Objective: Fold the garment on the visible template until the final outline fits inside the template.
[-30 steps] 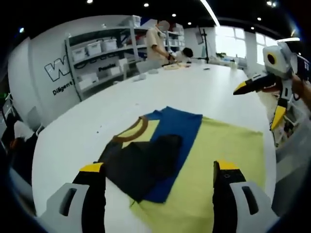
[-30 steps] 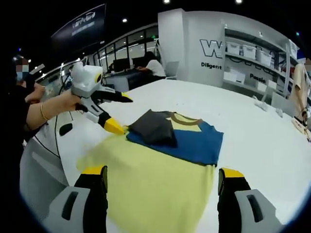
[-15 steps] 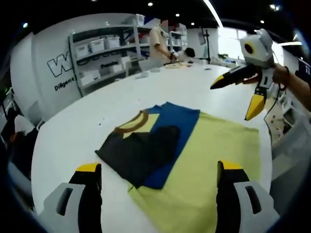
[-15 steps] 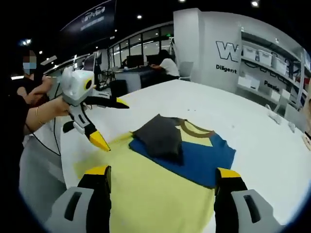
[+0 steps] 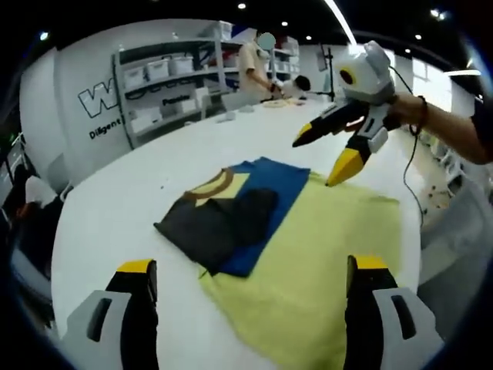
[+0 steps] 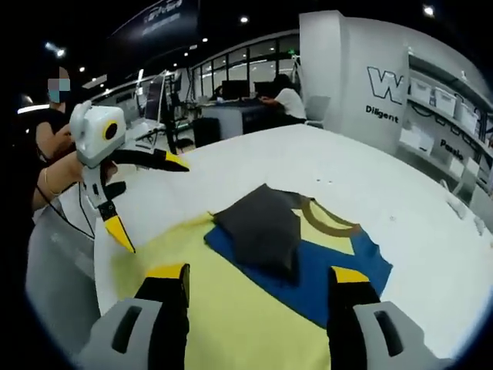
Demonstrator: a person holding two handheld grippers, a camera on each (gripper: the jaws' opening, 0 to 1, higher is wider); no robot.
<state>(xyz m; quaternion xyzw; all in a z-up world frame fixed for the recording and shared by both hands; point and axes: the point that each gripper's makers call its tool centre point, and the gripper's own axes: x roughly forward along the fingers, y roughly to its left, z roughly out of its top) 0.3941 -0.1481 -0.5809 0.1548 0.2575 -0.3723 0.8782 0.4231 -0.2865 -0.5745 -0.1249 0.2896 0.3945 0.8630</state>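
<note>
Garment [image 5: 308, 254] flat on white table [image 5: 139, 193], near table edge closest to person; dark sleeve folded across blue band. Near hem cut off behind jaws. Template not discernible. Left gripper [image 6: 146, 202] and right gripper [image 5: 327, 158] both aloft above garment, jaws apart, empty.

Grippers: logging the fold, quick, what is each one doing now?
Left gripper: open, holding nothing, above the yellow shirt.
Right gripper: open, holding nothing, above the shirt.
</note>
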